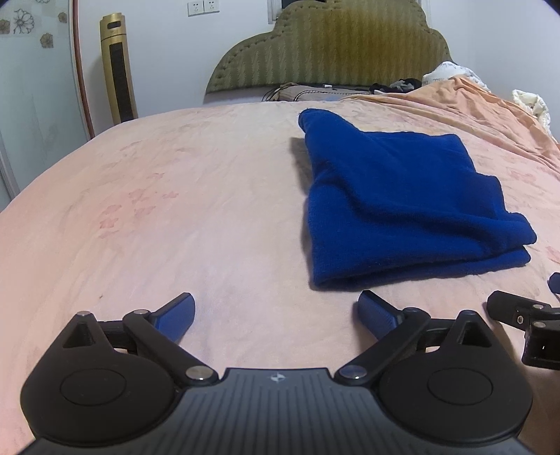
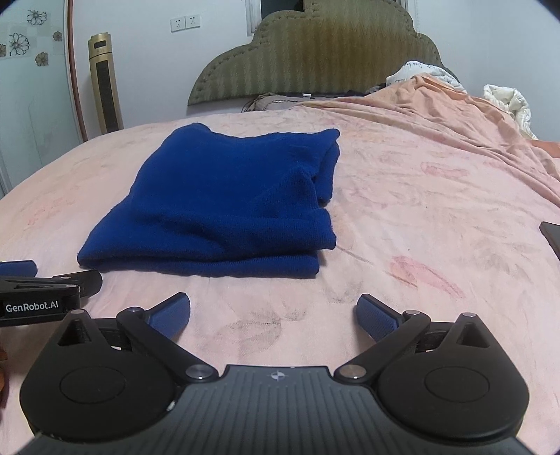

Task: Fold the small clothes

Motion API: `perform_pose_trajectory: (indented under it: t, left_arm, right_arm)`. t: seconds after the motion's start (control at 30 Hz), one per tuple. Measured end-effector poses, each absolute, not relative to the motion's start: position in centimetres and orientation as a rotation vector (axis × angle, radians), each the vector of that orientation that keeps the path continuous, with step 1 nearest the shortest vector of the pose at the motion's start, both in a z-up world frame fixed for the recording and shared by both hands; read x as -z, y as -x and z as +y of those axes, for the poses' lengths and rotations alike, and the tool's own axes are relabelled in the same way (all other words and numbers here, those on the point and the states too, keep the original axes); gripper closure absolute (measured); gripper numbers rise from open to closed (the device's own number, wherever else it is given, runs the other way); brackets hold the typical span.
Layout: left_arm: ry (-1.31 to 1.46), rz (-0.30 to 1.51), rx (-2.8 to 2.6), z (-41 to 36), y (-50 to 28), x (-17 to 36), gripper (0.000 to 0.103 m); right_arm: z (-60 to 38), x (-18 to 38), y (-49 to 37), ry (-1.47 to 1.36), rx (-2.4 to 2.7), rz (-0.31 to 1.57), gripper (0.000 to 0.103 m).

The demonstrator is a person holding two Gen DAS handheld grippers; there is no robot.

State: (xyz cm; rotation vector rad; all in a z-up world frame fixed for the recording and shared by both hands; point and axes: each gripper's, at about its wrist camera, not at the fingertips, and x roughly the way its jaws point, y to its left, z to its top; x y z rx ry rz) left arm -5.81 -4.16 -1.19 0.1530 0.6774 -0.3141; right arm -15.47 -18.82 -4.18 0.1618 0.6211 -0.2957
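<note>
place: home bedroom | evidence: bed with pink floral sheet (image 1: 175, 210); padded olive headboard (image 1: 329, 49) far; gold tower fan (image 1: 117, 70) far left; wall sockets (image 1: 203, 7); crumpled bedding (image 2: 504, 98) far right

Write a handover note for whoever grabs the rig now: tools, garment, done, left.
Left tool: open, empty, just short of the near edge of the blue garment.
Right tool: open, empty, also short of that edge.
Garment: folded into a layered rectangle on the pink bedsheet, touched by neither tool.
Done: the fold looks complete, though the top layer is slightly rumpled.
Left: probably only smoothing, or another item; none is obvious here.
</note>
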Motion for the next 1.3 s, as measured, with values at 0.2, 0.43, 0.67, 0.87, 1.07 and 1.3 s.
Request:
perform_pose_trajectory:
  t: [0.2,0.43,0.67,0.87,1.07,1.3]
  left_arm:
    - [-0.163,0.676,0.306,-4.3,5.8,1.2,0.001]
    - [-0.159,0.678,0.299,-4.3,5.8,1.2,0.000]
    - [-0.156,0.681,0.302,-4.2,5.8,1.2,0.000]
    - [-0.143,0.653,0.328,-3.4,5.4,0.0,0.000]
    - [-0.426,0.510,0.417,-6.0,6.6,-0.7,0.000]
    - [-0.462,0.505,0.397,-7.1,5.0,0.1,0.000]
  right_arm:
    - [-18.7,4.3,15.4,-0.160,0.298,0.622,0.000]
    - [-18.7,4.4,15.5,-0.159,0.297,0.622,0.000]
    - [-18.6,4.5,15.9,-0.161,0.292,0.624,0.000]
    - [-18.1,3.2,16.0,-0.096,0.226,0.559,0.008]
    - [-20.3,1.9,13.6,-0.093,0.306,0.581,0.015]
    - [-24.9,3.2,13.2,-0.433,0.255,0.582,0.015]
